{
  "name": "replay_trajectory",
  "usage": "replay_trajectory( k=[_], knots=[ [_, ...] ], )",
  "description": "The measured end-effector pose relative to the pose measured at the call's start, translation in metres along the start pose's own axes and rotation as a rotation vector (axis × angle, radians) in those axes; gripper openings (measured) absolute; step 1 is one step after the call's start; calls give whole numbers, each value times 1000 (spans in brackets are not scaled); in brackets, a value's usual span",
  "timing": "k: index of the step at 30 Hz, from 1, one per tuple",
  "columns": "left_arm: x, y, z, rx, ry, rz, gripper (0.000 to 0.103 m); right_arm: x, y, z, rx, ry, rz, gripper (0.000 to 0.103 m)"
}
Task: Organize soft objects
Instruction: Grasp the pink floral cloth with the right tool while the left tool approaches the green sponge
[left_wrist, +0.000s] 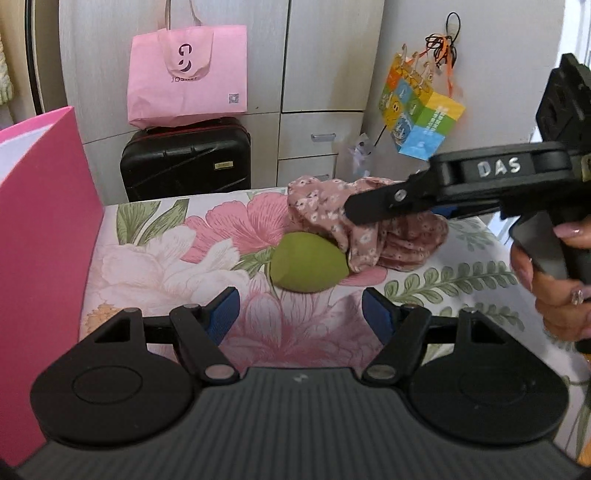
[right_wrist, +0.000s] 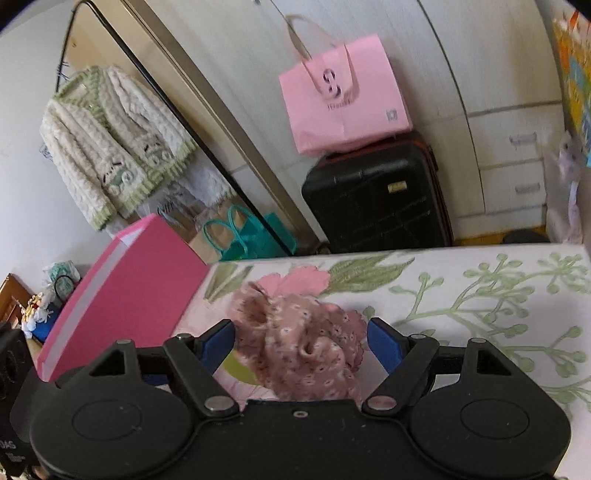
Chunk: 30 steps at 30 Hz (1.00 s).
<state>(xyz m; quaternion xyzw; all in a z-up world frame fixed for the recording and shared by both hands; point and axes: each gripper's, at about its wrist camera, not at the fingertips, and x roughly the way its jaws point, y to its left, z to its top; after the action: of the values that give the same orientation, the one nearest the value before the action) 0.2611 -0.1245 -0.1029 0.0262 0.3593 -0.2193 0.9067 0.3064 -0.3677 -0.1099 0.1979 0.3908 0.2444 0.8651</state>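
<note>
- The left gripper (left_wrist: 299, 314) is held with fingers apart and nothing between them; the green sponge (left_wrist: 308, 264) lies just ahead, seemingly lined up for a grasp.
- The right gripper (right_wrist: 301, 343) is spread around the floral cloth (right_wrist: 306, 343), its pads not seen pressing.
- The pink box (left_wrist: 40, 258) stands left of the fingers; its contents are hidden.

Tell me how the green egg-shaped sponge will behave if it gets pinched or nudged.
The green sponge looks matte and foamy, so it would probably squash and grip well. Its rounded egg shape may roll on the floral bedsheet. It touches the pink floral cloth, which might drag along.
</note>
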Motion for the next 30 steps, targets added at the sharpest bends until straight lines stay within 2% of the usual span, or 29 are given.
replay_trajectory(
  k=[2,4,6,9,14,24,27,30],
  knots=[
    [5,-2,2,-1,-3,-1,72,7,-5,1,3,10,3,80],
    [8,-5,4,14,-11,10,72,11,-9,0,-1,14,12,64],
    [10,-7,6,30,-27,25,72,11,-13,-1,-1,10,27,40],
    [13,-13,9,47,-38,17,72,5,-14,-3,-27,-11,30,25],
    [20,-19,12,57,-44,11,71,1,-11,-5,-79,-16,27,21],
    [29,-12,16,40,-62,49,70,-5,-6,-10,-169,-69,-74,21],
    [35,-12,16,46,-20,46,57,-6,-12,-8,-153,-67,-61,21],
    [36,-14,16,62,-18,65,52,-3,-13,-10,-159,-60,-65,21]
  ],
)
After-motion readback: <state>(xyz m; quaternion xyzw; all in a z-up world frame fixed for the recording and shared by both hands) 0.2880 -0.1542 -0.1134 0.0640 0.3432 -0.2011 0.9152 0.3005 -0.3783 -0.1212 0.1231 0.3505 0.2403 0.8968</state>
